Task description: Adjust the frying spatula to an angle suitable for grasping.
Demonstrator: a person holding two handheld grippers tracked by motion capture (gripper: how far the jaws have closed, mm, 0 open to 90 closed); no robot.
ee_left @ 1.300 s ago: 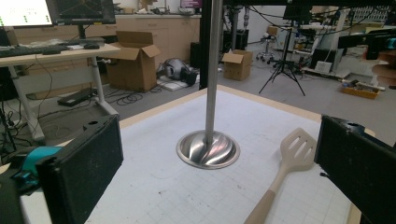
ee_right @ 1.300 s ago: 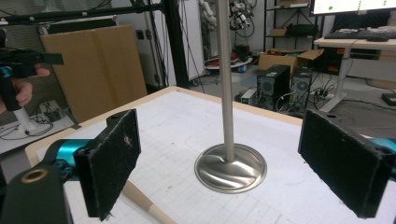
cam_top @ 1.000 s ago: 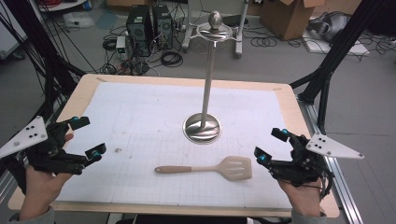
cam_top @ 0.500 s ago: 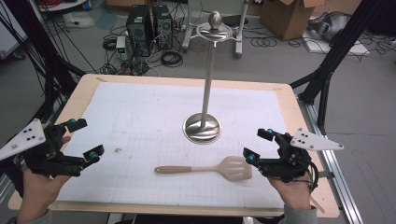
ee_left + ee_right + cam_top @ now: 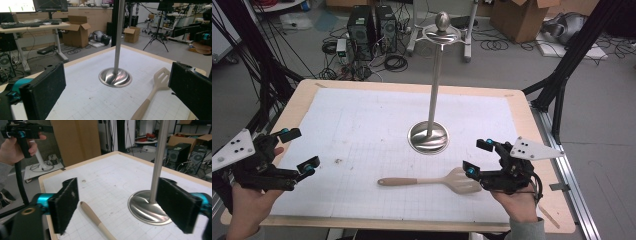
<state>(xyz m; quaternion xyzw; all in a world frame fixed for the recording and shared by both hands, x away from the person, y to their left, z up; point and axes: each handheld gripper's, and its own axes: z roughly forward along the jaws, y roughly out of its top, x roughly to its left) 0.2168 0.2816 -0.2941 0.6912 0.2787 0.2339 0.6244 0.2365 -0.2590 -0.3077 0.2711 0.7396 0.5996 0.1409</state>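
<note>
From the high view, the wooden spatula (image 5: 432, 181) is lying near the worktop's (image 5: 362, 120) front edge, blade toward the right hand-held gripper (image 5: 476, 159), which is hovering open just beside that blade. The left hand-held gripper (image 5: 297, 150) is waiting open near the left edge.

In the left gripper view, the metal stand (image 5: 115, 75) is rising mid-worktop.

In the right gripper view, the handle is running between the spread jaws; I judge closing squarely across it best.

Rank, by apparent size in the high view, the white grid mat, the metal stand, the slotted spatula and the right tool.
1. White grid mat, by far the largest.
2. Metal stand, tall, though the raised camera may exaggerate its height.
3. Slotted spatula and right tool with its grey plate look similar in extent; no ranking.
</note>
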